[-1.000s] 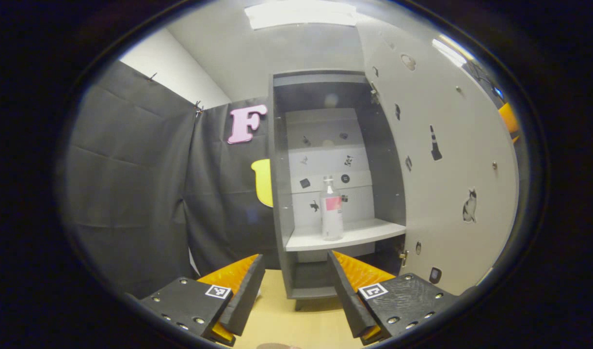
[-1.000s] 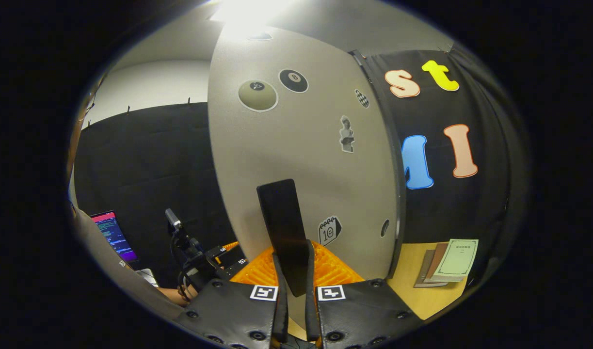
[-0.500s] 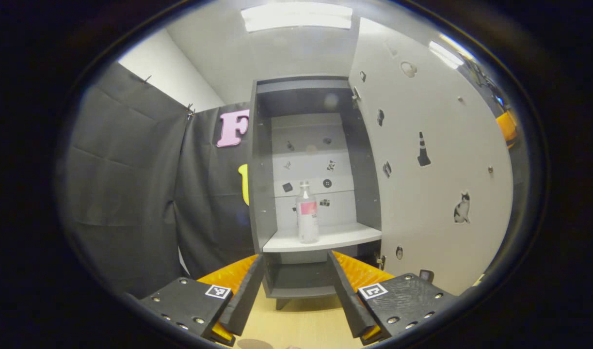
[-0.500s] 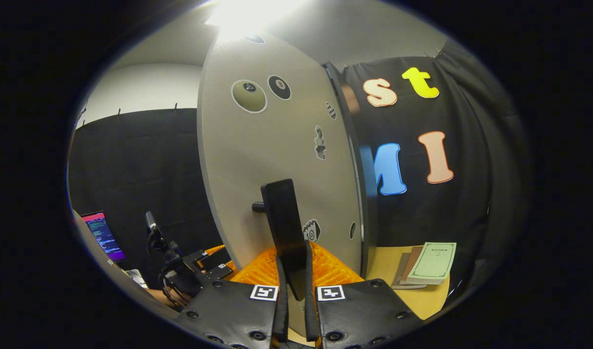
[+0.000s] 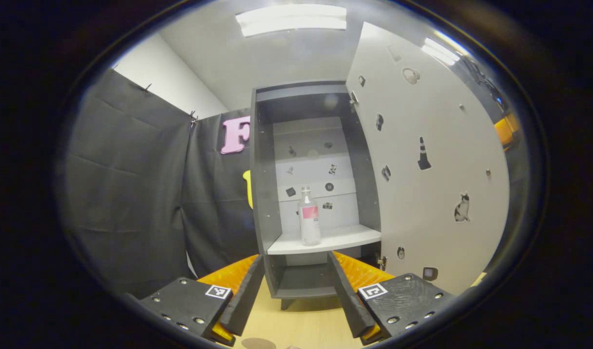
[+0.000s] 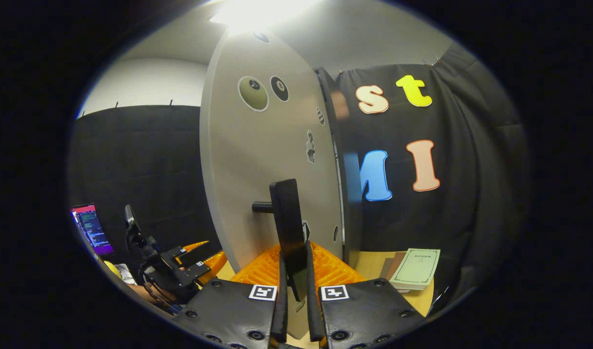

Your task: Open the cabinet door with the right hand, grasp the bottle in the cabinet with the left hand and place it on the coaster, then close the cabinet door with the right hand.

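The clear plastic bottle with a pink label and white cap point(image 5: 309, 216) stands upright on the pale shelf point(image 5: 325, 240) of the tall dark grey cabinet point(image 5: 263, 194), far beyond the left tongs point(image 5: 291, 291), whose fingers are spread wide apart and hold nothing, hovering over the light wooden surface point(image 5: 301, 325). The flat pale grey cabinet door dotted with small stickers point(image 5: 437, 179) stands swung open on the right. The right gripper view shows the door's outer face, where the right tongs point(image 6: 296, 295) are clamped on the slim black bar handle point(image 6: 286, 223), with the left tongs farther off at lower left, a lit screen point(image 6: 90, 228), and thin paper booklets point(image 6: 415, 269) lying on the surface to the right.
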Motion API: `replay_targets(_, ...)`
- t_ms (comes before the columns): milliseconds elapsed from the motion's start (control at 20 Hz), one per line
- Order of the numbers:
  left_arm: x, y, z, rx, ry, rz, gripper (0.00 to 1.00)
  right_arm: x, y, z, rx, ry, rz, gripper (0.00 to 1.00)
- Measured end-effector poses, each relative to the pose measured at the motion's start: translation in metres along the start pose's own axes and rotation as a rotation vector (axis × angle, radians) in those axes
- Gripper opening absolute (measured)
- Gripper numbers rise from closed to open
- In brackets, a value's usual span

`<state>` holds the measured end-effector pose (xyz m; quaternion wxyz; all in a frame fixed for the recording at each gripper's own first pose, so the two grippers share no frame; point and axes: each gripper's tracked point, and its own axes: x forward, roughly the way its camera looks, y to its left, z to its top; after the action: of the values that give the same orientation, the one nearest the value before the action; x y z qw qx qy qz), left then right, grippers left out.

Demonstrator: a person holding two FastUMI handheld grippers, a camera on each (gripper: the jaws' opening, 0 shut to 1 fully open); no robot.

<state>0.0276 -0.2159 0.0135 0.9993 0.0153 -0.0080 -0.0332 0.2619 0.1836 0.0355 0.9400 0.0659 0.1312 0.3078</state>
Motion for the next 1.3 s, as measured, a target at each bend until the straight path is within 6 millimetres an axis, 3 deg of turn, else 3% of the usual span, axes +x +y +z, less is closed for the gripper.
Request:
replay_targets(200, 0.025, -0.006, 0.007, 0.02, 0.028, -0.066, 0.79, -0.031, -0.001, -0.006, 0.067, -0.018, 0.015, 0.26)
replay_targets(250, 0.035, -0.009, 0.009, 0.024, 0.029, -0.08, 0.79, -0.038, -0.01, -0.009, 0.07, -0.025, -0.023, 0.28)
replay_targets(400, 0.066, -0.019, 0.01, -0.001, 0.046, -0.12, 0.79, -0.056, -0.064, -0.018, 0.065, -0.032, -0.228, 0.27)
replay_targets(450, 0.078, -0.023, 0.008, -0.022, 0.057, -0.133, 0.79, -0.06, -0.075, -0.021, 0.08, -0.035, -0.276, 0.31)
replay_targets(500, 0.088, -0.026, 0.008, -0.044, 0.064, -0.147, 0.79, -0.063, -0.083, -0.023, 0.091, -0.042, -0.311, 0.42)
replay_targets(650, 0.119, -0.028, 0.003, -0.091, 0.082, -0.175, 0.79, -0.079, -0.12, -0.032, 0.054, -0.045, -0.481, 0.98)
replay_targets(750, 0.142, -0.031, 0.001, -0.11, 0.09, -0.208, 0.79, -0.083, -0.136, -0.037, 0.029, -0.041, -0.576, 0.98)
replay_targets(1100, 0.228, -0.022, -0.005, -0.112, 0.08, -0.235, 0.78, -0.067, -0.152, -0.049, 0.072, -0.021, -0.684, 0.98)
replay_targets(1300, 0.27, -0.022, -0.023, -0.109, 0.098, -0.258, 0.8, -0.058, -0.153, -0.053, 0.085, -0.017, -0.734, 0.98)
